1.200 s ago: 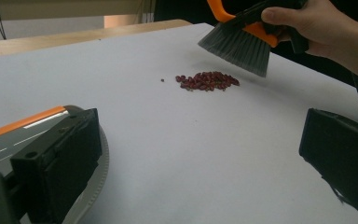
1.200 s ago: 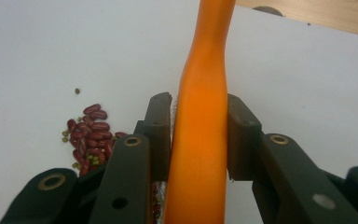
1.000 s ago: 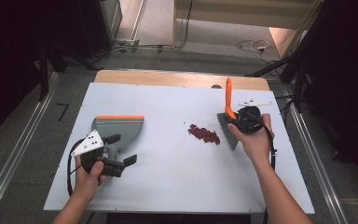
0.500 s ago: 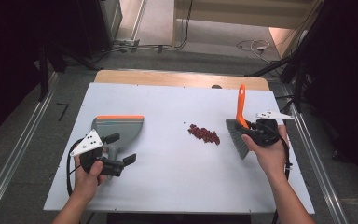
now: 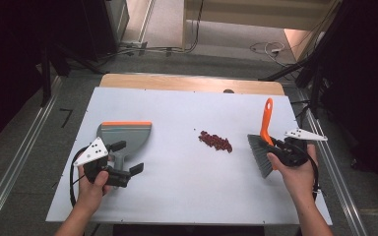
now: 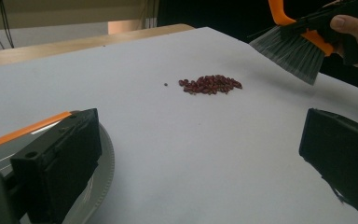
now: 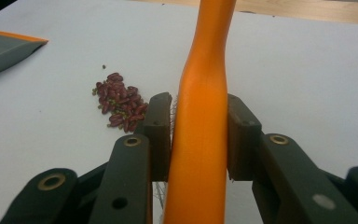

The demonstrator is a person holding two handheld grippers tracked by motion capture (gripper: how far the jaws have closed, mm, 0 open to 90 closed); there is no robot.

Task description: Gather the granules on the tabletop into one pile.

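Table (image 5: 177, 196) evenly bright from overhead; room around it dark. Soft shadows beside brush (image 5: 262, 152) and dustpan (image 5: 125, 133). Near jaws blurred in gripper views; beans (image 6: 209, 84) fairly sharp.

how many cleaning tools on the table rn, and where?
2. The dustpan lies at the table's left by the left gripper. The brush is at the right, clamped in the right gripper, beside the red beans. None seem hidden.
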